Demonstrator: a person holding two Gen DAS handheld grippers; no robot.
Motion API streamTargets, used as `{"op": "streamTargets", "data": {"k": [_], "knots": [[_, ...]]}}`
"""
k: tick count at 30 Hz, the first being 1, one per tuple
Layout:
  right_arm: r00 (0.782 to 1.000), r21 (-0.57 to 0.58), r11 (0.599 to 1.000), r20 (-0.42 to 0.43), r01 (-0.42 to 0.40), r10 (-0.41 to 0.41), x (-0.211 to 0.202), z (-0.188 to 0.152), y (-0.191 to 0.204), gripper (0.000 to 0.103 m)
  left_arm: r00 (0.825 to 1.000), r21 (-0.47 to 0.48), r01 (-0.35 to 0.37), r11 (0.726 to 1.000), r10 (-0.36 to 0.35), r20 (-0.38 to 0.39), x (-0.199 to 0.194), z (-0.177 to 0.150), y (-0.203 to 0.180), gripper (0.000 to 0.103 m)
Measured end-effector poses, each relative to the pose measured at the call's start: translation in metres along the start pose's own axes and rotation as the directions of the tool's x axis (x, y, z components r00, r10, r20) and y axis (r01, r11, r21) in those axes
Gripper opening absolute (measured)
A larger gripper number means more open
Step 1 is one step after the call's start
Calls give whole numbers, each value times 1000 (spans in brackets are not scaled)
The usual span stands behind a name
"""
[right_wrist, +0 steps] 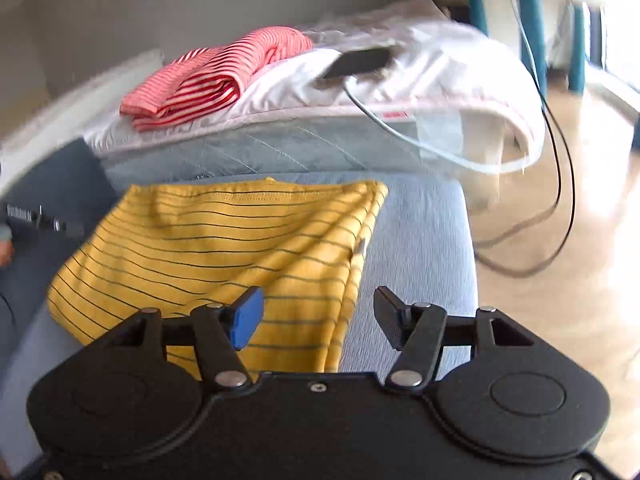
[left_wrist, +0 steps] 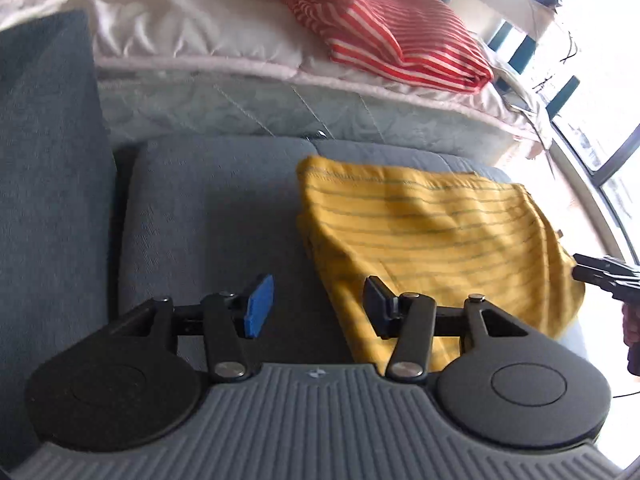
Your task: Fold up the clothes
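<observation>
From the left wrist we see the yellow striped garment (left_wrist: 432,240) folded flat on the blue couch seat (left_wrist: 208,216). Our left gripper (left_wrist: 318,306) hangs with fingers spread, empty, at the garment's near-left corner. Beyond the garment, a red striped garment (left_wrist: 384,24) lies on the bed (left_wrist: 200,36).

From the right wrist, our right gripper (right_wrist: 320,318) is spread too, holding nothing, above the yellow garment's near-right edge. Past the garment, a dark flat object (right_wrist: 358,62), perhaps a phone, rests on the bed
</observation>
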State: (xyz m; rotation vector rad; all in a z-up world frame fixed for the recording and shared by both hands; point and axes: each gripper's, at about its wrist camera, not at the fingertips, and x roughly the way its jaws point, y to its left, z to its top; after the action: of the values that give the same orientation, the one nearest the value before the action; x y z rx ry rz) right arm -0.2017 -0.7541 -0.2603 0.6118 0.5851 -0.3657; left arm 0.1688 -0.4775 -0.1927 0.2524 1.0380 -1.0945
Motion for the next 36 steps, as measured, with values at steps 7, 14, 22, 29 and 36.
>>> {"op": "streamTargets", "data": {"k": [7,14,22,29,36], "knots": [[981,282,943,-27,-176,191,-5,-30,-37,63,987,-72,125,990,-131,-91,-11,-59,-9,58],[952,484,827,51,-288,302,19,-41,-51,63,984,-138,120,983,-136,-115,18,-65,-6,59],[942,490,812,58,-316,331,24,-38,-51,63,956,-256,263,930,-287,-61,33,-66,1,59],[939,470,822,46,-320,340,27,-36,-47,69,956,-317,251,915,-286,-71,47,-63,5,62],[969,377,897,0,-230,249,38,-28,-30,49,961,-295,245,924,-272,-51,55,-56,-9,54]]}}
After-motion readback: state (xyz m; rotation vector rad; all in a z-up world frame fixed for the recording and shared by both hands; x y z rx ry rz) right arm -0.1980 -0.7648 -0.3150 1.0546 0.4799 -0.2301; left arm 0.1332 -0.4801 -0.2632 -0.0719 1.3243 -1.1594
